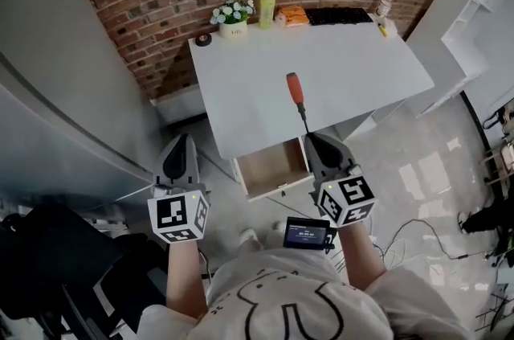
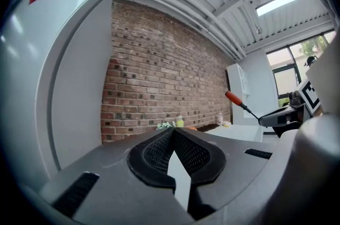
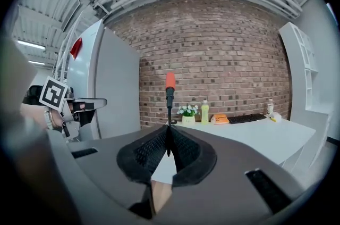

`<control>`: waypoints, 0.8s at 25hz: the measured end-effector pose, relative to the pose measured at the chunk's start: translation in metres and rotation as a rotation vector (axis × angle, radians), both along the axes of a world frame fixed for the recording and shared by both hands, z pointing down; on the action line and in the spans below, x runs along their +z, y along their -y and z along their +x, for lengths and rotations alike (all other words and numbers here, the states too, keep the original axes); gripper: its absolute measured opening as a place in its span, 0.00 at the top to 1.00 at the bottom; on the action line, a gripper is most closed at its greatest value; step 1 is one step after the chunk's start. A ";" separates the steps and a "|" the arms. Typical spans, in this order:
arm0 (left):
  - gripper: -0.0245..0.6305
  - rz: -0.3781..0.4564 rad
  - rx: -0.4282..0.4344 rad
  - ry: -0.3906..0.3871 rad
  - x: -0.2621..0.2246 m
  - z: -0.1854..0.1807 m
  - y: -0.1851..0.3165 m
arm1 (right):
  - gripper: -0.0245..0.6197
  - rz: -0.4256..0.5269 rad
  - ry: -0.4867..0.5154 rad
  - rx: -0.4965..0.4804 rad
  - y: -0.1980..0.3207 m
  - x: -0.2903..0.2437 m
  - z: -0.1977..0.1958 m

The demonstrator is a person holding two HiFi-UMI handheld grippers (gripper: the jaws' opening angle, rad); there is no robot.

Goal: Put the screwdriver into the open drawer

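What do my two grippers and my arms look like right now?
Both the left gripper and right gripper have grey, tapering bodies with black textured pads. Each carries a white cube printed with black square markers. The person wears a white T-shirt with black line art.

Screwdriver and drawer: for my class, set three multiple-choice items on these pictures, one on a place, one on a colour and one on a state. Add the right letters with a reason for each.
1. Where is the screwdriver?
A. lying flat on the table
B. on the floor
C. held in the right gripper

2. What colour is its handle?
A. blue
B. orange-red
C. green

3. In what state is the drawer?
A. pulled open
B. pushed shut
C. taken out and set on the floor

Answers:
1 C: the right gripper view shows the jaws closed on the shaft.
2 B: the handle is orange-red in all three views.
3 A: the head view looks down into its bare wooden inside.
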State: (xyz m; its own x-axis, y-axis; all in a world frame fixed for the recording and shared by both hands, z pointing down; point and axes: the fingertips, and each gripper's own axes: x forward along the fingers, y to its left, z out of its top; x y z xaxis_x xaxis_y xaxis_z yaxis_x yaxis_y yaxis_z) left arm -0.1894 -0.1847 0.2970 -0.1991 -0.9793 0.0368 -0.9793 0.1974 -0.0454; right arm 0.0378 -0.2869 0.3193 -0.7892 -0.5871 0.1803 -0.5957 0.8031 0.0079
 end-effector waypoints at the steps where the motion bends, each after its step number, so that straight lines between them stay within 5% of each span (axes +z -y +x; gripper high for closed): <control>1: 0.94 -0.002 -0.010 -0.001 0.000 -0.001 0.001 | 0.92 -0.002 -0.003 -0.012 0.003 0.001 -0.002; 20: 0.94 -0.156 -0.197 -0.084 0.081 0.012 -0.008 | 0.92 -0.143 -0.125 -0.243 0.035 0.083 -0.020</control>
State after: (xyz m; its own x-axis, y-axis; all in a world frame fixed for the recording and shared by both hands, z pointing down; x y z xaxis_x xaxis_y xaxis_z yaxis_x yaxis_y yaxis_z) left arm -0.1777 -0.1770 0.3785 -0.3753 -0.9032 0.2084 -0.9242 0.3817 -0.0102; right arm 0.0175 -0.3219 0.4025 -0.8696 -0.3459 0.3522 -0.3880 0.9200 -0.0545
